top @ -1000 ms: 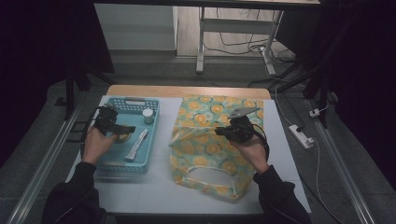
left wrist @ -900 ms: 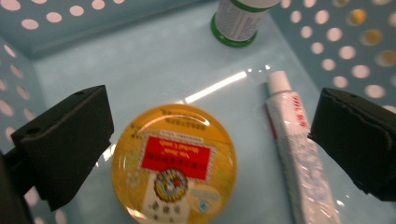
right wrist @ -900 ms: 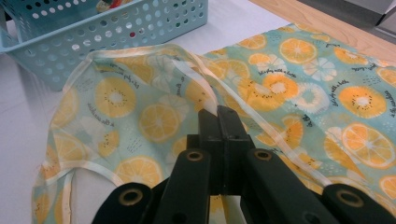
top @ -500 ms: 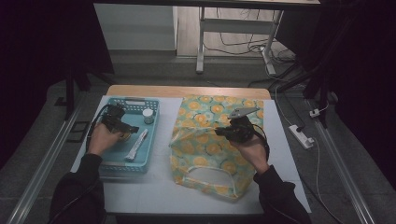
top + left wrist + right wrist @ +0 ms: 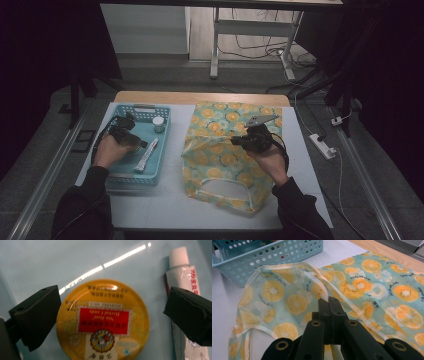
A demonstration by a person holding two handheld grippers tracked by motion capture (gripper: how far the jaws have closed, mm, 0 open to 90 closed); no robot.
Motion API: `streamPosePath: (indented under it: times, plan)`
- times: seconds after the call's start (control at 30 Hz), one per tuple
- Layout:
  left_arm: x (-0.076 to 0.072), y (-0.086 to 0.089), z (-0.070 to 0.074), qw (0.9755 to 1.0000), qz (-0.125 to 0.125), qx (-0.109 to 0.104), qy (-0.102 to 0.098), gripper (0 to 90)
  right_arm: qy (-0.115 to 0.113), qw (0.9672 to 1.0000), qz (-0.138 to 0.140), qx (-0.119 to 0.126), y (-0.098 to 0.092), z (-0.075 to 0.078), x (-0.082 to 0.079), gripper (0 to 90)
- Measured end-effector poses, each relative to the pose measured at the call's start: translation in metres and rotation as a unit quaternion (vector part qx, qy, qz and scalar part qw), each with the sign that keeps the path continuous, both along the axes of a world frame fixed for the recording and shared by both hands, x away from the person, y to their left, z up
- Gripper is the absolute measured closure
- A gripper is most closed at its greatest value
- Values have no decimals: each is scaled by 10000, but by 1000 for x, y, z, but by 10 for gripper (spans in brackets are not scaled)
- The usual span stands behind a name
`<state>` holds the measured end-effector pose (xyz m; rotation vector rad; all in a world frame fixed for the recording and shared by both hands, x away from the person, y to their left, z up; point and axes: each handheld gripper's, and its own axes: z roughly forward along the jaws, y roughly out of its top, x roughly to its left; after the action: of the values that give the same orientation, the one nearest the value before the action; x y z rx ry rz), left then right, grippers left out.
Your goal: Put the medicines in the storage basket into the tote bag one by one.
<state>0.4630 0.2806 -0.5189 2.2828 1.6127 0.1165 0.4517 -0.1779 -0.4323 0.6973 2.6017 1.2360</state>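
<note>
1. Blue plastic first, seen from the high view: the basket (image 5: 131, 172) sits at the left of the white surface (image 5: 165, 200), with the printed bag (image 5: 220, 160) just beside it so that things need only a short trip across. My left claw (image 5: 131, 140) hangs over the basket floor, near the white tube (image 5: 146, 156) and a small white-capped jar (image 5: 158, 123). My right claw (image 5: 239, 141) rests on the bag, lifting its rim, I judge, to hold the mouth open.

2. Left gripper view: my left claw stands wide open, one jaw on either side of the yellow tin (image 5: 103, 321), neither jaw touching it. The tin lies flat on the basket floor, label up, and the tube (image 5: 183, 277) lies just beside it, under the far jaw. I judge the claw is lined up to close on the tin.

3. Right gripper view: my right claw (image 5: 329, 301) is fully closed, pinching the bag's pale edge strip (image 5: 319, 286), which rises to the jaws. The basket (image 5: 272, 255) stands beyond.
</note>
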Motion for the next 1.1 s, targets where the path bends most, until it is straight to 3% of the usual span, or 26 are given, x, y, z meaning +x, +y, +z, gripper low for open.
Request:
streamPosePath:
  times: [0.23,0.3,0.53,0.8,1.1]
  plan:
    - [-5,-2,1,9993,118,280,213,109,2,10000,-8,2,-1,0,0,900]
    - [-7,-2,1,9989,68,380,260,183,4,10000,-10,1,-1,0,0,900]
    - [-9,-2,2,9989,132,338,300,201,-3,10000,-23,21,-2,0,1,900]
    - [-17,-2,16,9999,47,91,-123,201,-39,9999,-66,87,-4,1,1,900]
    - [-28,-8,41,9975,-220,-293,-601,202,-57,9998,-71,156,-4,3,1,900]
